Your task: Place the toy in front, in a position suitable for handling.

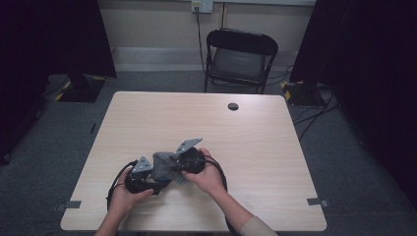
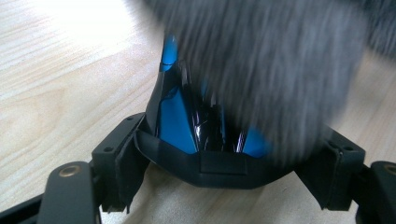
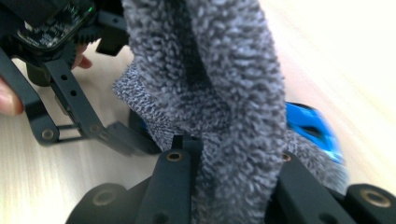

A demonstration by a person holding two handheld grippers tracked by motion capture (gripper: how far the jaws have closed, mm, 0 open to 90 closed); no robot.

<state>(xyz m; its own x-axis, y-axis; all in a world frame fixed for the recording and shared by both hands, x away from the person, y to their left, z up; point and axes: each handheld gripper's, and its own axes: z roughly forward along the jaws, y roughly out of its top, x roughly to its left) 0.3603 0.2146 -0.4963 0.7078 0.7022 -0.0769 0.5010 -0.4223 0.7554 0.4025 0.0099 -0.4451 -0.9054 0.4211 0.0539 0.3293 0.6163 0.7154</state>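
Right hand-held gripper (image 3: 224, 154) clamped a grey cloth (image 3: 210, 84) draped directly over the blue-and-black object (image 2: 187, 126) gripped by the left hand-held gripper (image 2: 224, 163), both low over the tabletop's (image 1: 255, 128) near-centre.

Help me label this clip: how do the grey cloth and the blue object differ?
The cloth is grey, soft and fuzzy; the blue object is glossy, hard-looking, with black trim. The cloth is pinched by the right gripper; the object sits between the left gripper's jaws. Both are held together above the table.
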